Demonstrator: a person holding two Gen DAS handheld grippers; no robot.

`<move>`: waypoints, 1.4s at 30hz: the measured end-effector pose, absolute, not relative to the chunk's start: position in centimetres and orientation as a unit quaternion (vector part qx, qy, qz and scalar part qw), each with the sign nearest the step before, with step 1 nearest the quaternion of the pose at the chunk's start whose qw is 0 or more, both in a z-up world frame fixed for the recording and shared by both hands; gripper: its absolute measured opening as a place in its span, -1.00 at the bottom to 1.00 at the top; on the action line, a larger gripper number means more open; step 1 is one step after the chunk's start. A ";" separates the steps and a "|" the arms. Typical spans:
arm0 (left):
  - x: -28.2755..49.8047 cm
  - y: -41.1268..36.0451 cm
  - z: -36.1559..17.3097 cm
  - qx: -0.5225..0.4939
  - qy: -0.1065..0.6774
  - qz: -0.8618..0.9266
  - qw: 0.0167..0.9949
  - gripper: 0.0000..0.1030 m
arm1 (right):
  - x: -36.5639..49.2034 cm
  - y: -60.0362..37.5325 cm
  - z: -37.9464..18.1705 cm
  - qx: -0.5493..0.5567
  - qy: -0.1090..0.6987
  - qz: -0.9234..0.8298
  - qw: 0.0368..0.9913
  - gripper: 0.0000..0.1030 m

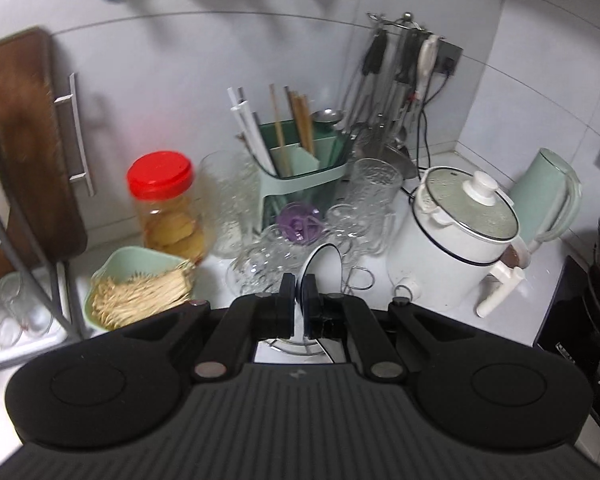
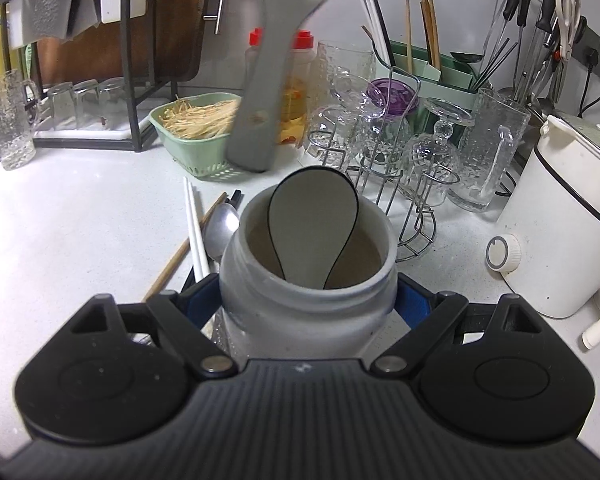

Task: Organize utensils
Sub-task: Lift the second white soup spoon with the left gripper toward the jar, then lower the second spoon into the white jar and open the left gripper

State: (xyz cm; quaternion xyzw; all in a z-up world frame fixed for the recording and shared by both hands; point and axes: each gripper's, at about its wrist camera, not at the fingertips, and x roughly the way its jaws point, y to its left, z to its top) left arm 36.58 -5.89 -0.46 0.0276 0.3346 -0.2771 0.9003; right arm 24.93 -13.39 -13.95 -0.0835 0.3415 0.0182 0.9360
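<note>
Left hand-held gripper (image 1: 299, 294) is clamped on a grey spatula (image 2: 268, 80), hanging above the table (image 2: 80, 220), long axis near vertical, handle end down. Right hand-held gripper (image 2: 308, 304) squeezes a white jar (image 2: 300, 312) holding a spoon (image 2: 314, 224). White speckled table, tiled kitchen corner.
</note>
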 end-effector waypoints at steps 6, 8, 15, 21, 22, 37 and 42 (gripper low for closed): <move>36.2 -7.5 -1.2 0.043 0.338 -0.296 0.893 -0.92 | 24.8 -13.3 -13.9 -0.084 0.342 0.022 0.936 0.79; 36.1 -8.0 -1.7 0.052 0.338 -0.297 0.891 -0.92 | 24.8 -13.4 -13.9 -0.084 0.342 0.022 0.936 0.79; 36.0 -8.8 -3.2 0.068 0.350 -0.306 0.883 -0.92 | 24.7 -13.4 -14.0 -0.082 0.339 0.023 0.937 0.78; 35.2 -9.6 -4.1 0.088 0.367 -0.326 0.866 -0.92 | 24.6 -13.5 -13.9 -0.083 0.340 0.026 0.936 0.79; 35.1 -9.6 -4.2 0.090 0.373 -0.328 0.863 -0.92 | 24.6 -13.5 -14.0 -0.083 0.339 0.026 0.937 0.79; 33.0 -10.6 -5.1 0.135 0.445 -0.368 0.805 -0.88 | 24.2 -13.6 -14.2 -0.089 0.326 0.032 0.941 0.79; 33.0 -11.3 -5.8 0.149 0.457 -0.372 0.794 -0.88 | 24.0 -13.9 -14.4 -0.092 0.314 0.044 0.944 0.79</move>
